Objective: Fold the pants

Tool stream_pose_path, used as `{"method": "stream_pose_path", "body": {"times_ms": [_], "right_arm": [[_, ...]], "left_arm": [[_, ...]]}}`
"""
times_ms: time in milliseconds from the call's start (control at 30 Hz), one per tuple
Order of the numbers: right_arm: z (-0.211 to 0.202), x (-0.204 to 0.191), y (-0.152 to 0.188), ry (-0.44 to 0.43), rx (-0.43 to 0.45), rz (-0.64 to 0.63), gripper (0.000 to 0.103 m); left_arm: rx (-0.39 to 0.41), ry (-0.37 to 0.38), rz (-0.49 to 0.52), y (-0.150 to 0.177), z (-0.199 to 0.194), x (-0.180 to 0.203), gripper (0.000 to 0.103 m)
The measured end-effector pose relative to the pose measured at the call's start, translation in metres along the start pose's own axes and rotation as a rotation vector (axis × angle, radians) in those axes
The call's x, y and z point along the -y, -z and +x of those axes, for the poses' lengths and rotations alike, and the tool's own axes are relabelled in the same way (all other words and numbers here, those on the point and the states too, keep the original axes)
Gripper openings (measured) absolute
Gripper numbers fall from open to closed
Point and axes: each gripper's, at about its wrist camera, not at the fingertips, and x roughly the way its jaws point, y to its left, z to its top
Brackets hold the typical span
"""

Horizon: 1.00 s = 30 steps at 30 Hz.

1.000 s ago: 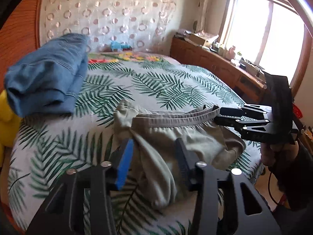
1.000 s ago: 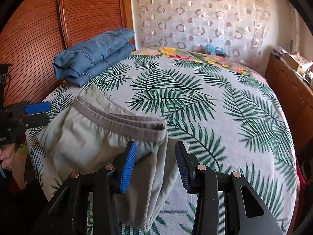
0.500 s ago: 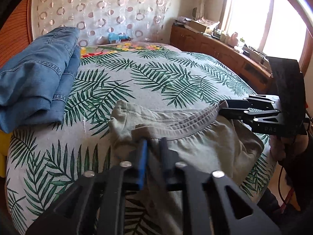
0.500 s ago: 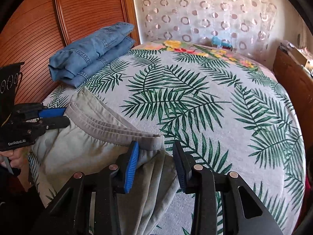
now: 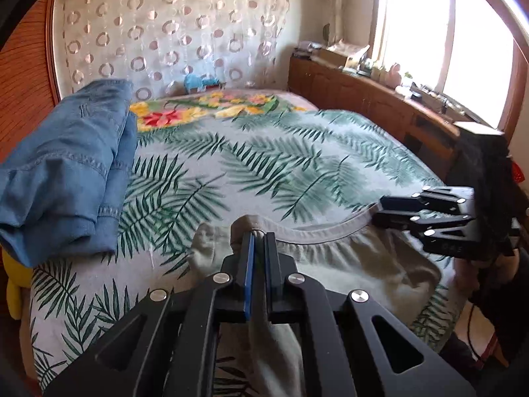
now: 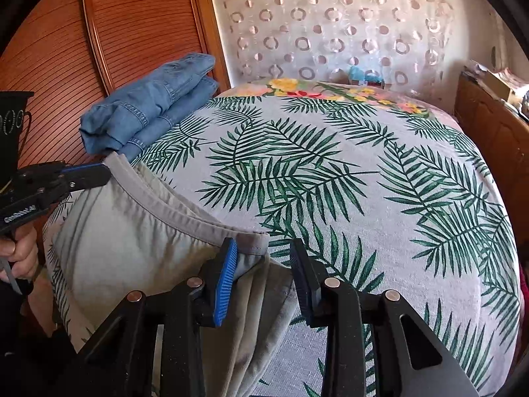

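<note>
Grey-green pants (image 5: 347, 258) lie at the near edge of the bed, waistband toward the headboard. My left gripper (image 5: 259, 235) is shut on the waistband's left corner; in the right wrist view the same gripper (image 6: 102, 173) pinches that corner. My right gripper (image 6: 264, 244) straddles the waistband's right corner. Its jaws are closing and still stand apart: the blue left pad touches the cloth, the right pad is clear of it. In the left wrist view the right gripper (image 5: 380, 210) sits at the band's far end. The band runs taut between the two grippers.
Folded blue jeans (image 6: 148, 106) lie at the left of the bed (image 6: 363, 198), by the wooden headboard (image 6: 115, 33). The palm-leaf sheet stretches beyond the pants. A wooden cabinet (image 5: 380, 99) under the window lines the right side. A hand (image 6: 20, 251) grips the left tool.
My left gripper has shut on the waistband's left corner. The right jaws have narrowed a little around the other corner. The waistband is now pulled straighter between them.
</note>
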Motion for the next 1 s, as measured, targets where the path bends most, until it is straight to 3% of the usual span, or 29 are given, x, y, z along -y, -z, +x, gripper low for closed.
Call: {"method": "stream_pose_path", "body": {"times_ms": [133,267,400,500,1000], "right_arm": [[0.001,-0.003,0.001,0.007,-0.008,-0.012,0.034],[0.002,-0.006,0.000,0.018,-0.013,-0.023,0.034],[0.004,-0.007,0.000,0.022,-0.014,-0.029,0.034],[0.003,-0.007,0.000,0.020,-0.014,-0.027,0.034],[0.002,-0.002,0.000,0.010,-0.016,-0.009,0.034]], "left_arm": [[-0.029,-0.013,-0.009,0.010,0.004,-0.003,0.007],[-0.024,-0.039,-0.011,0.015,0.000,-0.005,0.027],[-0.015,-0.031,-0.042,0.015,-0.002,-0.012,0.060],[-0.031,-0.021,-0.070,0.016,0.002,-0.018,0.072],[-0.083,-0.050,-0.092,0.029,0.028,-0.028,0.072]]}}
